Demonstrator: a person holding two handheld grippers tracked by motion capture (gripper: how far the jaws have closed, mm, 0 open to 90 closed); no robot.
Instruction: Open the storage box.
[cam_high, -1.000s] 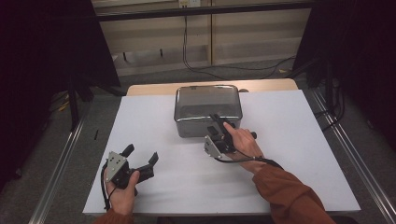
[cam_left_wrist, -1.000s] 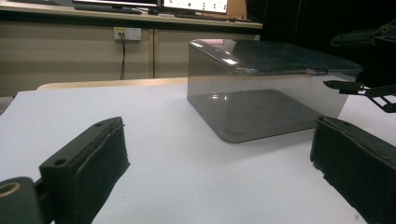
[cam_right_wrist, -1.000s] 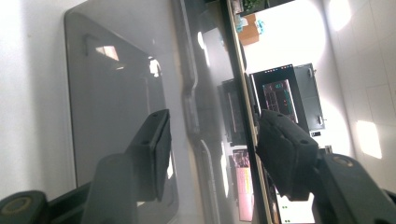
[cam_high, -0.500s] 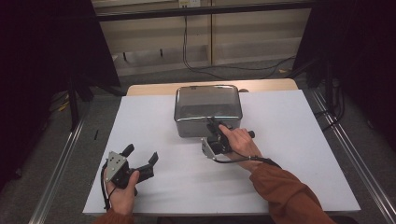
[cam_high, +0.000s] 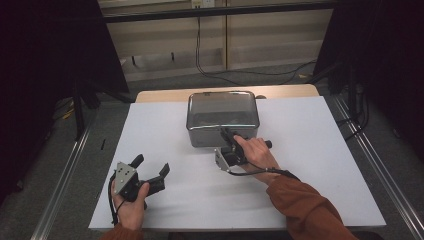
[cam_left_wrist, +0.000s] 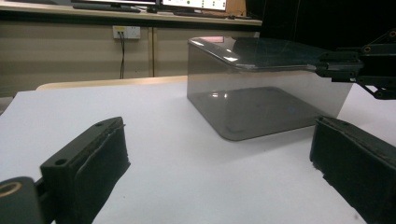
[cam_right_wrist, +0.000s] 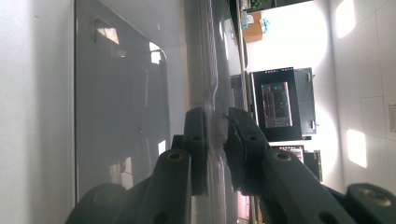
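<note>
The metal box (cam_high: 222, 117) sits at the far middle of the white bench (cam_high: 150, 135). My right tongs (cam_high: 229, 141) have just clenched on its near rim, turned sideways to pinch the thin wall. My left tongs (cam_high: 150, 167) rest released, well apart.

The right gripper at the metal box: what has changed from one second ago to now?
The right gripper has just been closing its jaws and now clamps the near rim of the metal box. The box, the left gripper with open jaws and both hands stayed in place.
</note>
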